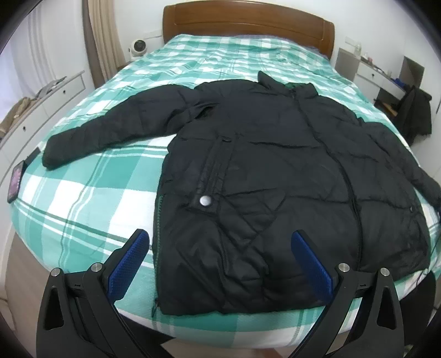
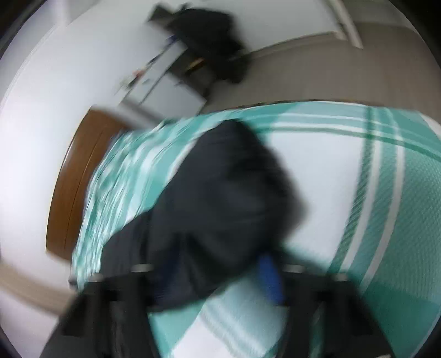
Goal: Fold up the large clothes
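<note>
A black padded jacket [image 1: 264, 176] lies spread flat, front up, on a bed covered by a green-and-white checked sheet [image 1: 91, 198]. In the left wrist view its collar points to 12 o'clock toward the wooden headboard [image 1: 248, 22], its hem lies at 6 o'clock near the foot edge of the bed, and one sleeve [image 1: 110, 124] stretches out toward 9 o'clock. A silver snap button [image 1: 205, 200] shows on the front panel.

The left gripper [image 1: 220, 247] hovers above the hem with its blue-padded fingers [image 1: 129, 264] spread wide apart, holding nothing. The jacket's lower left corner sits between the two fingers: the 9 o'clock finger is over bare sheet just beside the garment's edge, the 3 o'clock finger is over the dark fabric. Whether either tip touches the cloth cannot be told.

The right wrist view is heavily blurred. A dark bulk of the jacket [image 2: 220, 192] fills the centre and runs down to 7 o'clock, covering the left finger of the right gripper [image 2: 212, 278]. Only one blue pad [image 2: 270, 281] shows, at about 5 o'clock, just beside the fabric's edge. Whether this gripper is clamped on the cloth or apart cannot be told.

A phone [image 1: 15, 181] lies at the bed's edge at 9 o'clock.
</note>
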The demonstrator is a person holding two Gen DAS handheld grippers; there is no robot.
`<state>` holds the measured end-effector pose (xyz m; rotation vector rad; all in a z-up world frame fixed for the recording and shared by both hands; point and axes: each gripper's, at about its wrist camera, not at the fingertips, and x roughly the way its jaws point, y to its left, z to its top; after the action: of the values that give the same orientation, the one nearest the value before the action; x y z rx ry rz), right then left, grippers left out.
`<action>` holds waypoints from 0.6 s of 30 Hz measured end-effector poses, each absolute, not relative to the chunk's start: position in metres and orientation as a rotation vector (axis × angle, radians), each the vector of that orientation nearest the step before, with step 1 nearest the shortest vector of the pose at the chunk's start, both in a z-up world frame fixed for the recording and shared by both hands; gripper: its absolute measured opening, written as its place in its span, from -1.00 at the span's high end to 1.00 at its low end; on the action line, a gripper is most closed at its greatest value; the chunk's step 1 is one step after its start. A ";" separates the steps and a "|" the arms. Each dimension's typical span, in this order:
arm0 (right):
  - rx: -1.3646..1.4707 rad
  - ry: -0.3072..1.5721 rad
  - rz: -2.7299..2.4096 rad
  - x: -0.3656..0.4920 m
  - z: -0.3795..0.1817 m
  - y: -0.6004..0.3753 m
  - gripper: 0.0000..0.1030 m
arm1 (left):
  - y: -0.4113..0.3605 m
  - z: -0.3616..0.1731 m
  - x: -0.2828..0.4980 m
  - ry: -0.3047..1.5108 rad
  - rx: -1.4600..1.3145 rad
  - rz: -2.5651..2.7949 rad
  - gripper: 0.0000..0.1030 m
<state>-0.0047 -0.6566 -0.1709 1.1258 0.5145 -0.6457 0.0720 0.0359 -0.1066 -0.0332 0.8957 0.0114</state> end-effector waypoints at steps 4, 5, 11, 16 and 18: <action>0.839 0.471 -0.603 0.014 -0.105 -0.614 0.87 | 0.044 -0.104 0.069 0.886 -0.030 0.035 -0.99; 0.726 0.458 -0.555 0.022 -0.081 -0.593 0.87 | 0.047 -0.105 0.070 0.890 -0.036 0.041 -0.99; 0.269 0.396 -0.186 0.056 0.032 -0.448 0.87 | 0.051 -0.111 0.075 0.906 -0.085 0.039 -0.99; 0.018 0.473 0.048 0.077 0.035 -0.318 0.87 | 0.046 -0.110 0.072 0.900 -0.094 0.012 -0.99; -0.074 0.510 0.108 0.080 0.014 -0.276 0.87 | 0.047 -0.110 0.071 0.901 -0.079 0.016 -0.99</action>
<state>0.0802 -0.2764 0.0143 -0.0739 0.5098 0.1079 0.0708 0.0469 -0.1102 -0.0795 0.9007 0.0164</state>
